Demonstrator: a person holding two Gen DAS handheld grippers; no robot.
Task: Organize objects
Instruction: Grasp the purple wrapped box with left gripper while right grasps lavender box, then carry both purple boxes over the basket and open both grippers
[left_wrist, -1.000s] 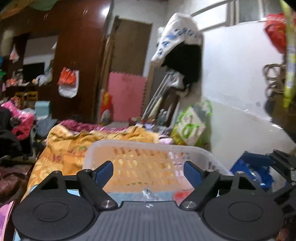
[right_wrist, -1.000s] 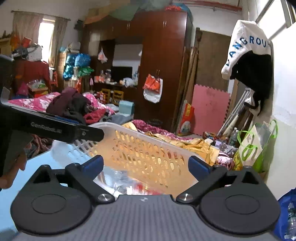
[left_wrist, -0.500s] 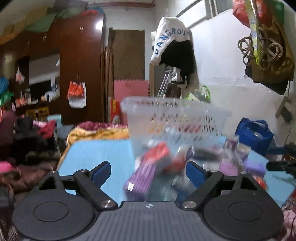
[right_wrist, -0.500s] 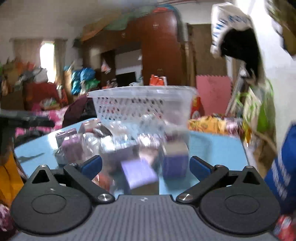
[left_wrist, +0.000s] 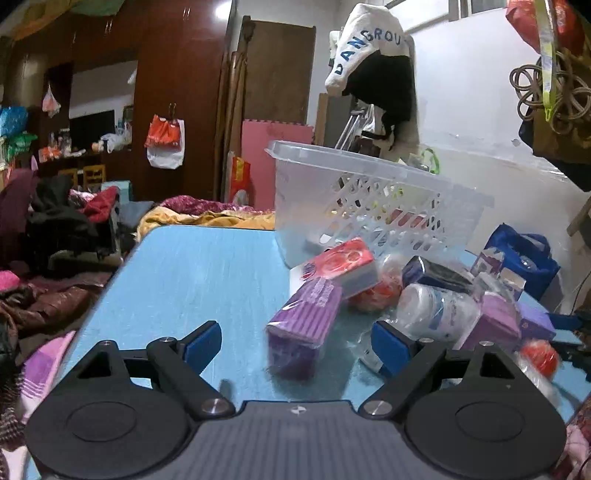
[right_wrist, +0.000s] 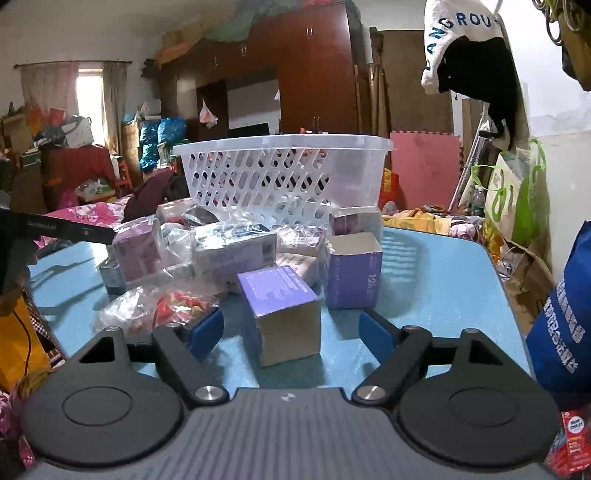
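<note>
We see a heap of small packages spilled on the blue worktop (right_wrist: 436, 280), right in front of a clear plastic laundry-style basket (right_wrist: 280, 166) that stands on the worktop's far part. In the right wrist view a purple box (right_wrist: 280, 310) lies nearest, between the fingers of our right claw (right_wrist: 291, 328); its jaws are closing, yet the pads are still apart from the box on both sides. Just behind it stands a taller purple carton (right_wrist: 352, 273), and to the left lies a crinkled clear bag with red contents (right_wrist: 166, 306). More wrapped boxes pile up against the basket wall.

In the left wrist view our left claw (left_wrist: 295, 345) is spread wide and pinches nothing; a purple striped pack (left_wrist: 304, 325) lies on the worktop (left_wrist: 192, 273) between and beyond its fingers, slightly blurred. A red-topped pack (left_wrist: 343, 264) leans on it, touching the basket (left_wrist: 369, 199). A clear plastic bottle (left_wrist: 436, 312) lies on its side to the right, near other purple boxes.

A white and black garment (left_wrist: 373, 62) hangs on the wall behind, and a blue bag (right_wrist: 565, 325) sits beside the worktop's right edge.
</note>
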